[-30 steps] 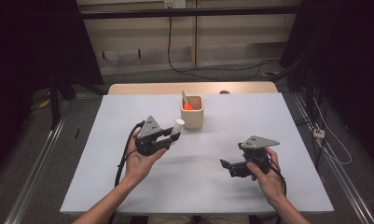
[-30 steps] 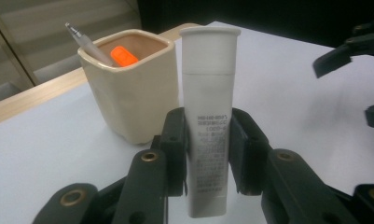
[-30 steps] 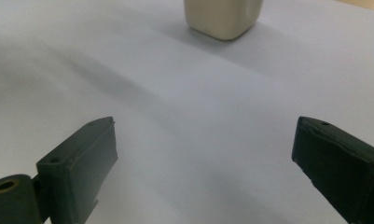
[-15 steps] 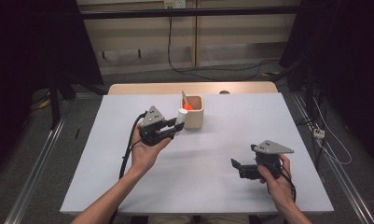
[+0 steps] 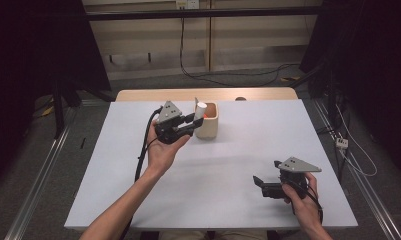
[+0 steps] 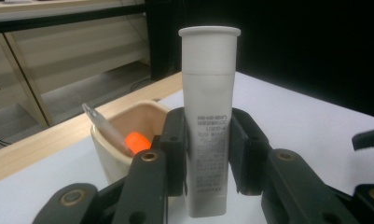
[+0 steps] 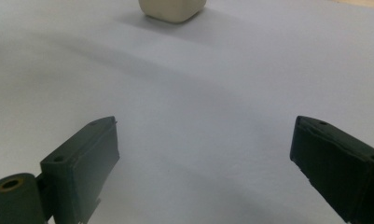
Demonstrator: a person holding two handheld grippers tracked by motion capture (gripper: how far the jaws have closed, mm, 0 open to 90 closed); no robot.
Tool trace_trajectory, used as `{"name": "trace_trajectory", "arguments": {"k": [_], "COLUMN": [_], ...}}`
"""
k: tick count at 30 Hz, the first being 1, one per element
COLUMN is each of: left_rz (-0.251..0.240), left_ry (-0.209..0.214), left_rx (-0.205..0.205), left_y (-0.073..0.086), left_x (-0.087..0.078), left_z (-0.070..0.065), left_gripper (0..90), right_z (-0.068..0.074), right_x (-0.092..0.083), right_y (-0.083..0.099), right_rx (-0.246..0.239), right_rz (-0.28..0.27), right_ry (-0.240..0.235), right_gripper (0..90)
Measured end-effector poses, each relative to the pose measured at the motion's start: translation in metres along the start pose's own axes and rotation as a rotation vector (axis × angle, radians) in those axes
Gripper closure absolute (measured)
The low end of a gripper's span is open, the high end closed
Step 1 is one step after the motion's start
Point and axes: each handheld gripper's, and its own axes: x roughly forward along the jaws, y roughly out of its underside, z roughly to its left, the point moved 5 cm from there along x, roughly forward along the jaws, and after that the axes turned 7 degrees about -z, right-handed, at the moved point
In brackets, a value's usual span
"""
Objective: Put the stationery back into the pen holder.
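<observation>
My left gripper (image 5: 192, 121) is shut on a white tube (image 5: 201, 110), held upright with its cap on top, just left of a cream cup (image 5: 210, 128) at the back middle of the white table (image 5: 238, 155). In the left gripper view the black pads (image 6: 174, 149) press on both sides of the tube (image 6: 208, 116). Behind it the cup (image 6: 111, 154) holds an orange-tipped item (image 6: 137, 142) and a slim stick (image 6: 104, 128). My right gripper (image 5: 258, 183) rests low near the front right of the table. Its jaws stand wide apart, open (image 7: 205, 163), with nothing between them.
Far ahead in the right gripper view stands the cup (image 7: 172, 9), with bare table (image 7: 198, 84) before it. A wooden strip (image 5: 203, 94) borders the table's far edge. Cables (image 5: 140, 155) trail from the left gripper. Dark floor and rails lie on both sides.
The left gripper has risen and moved farther back, toward the cup, carrying the tube. The right hand has drifted right and nearer the front edge, a little lower.
</observation>
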Motion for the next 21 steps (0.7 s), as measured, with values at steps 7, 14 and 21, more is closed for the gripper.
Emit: {"name": "trace_trajectory", "arguments": {"k": [7,14,21], "left_rz": [-0.012,-0.020,-0.011], "left_ry": [0.008,0.009,-0.018], "left_rx": [0.025,-0.045,-0.023], "left_y": [-0.007,-0.007,0.000], "left_x": [0.013,0.027,0.039], "left_z": [-0.006,0.008,0.017], "left_gripper": [70.0,69.9,69.9], "right_z": [-0.003,-0.005,-0.006], "right_x": [-0.001,-0.002,0.000], "right_y": [0.003,0.005,0.008], "right_rx": [-0.002,0.012,0.012], "right_rz": [-0.005,-0.004,-0.004], "right_ry": [0.008,0.005,0.003], "right_gripper": [7.4,7.1,7.4]}}
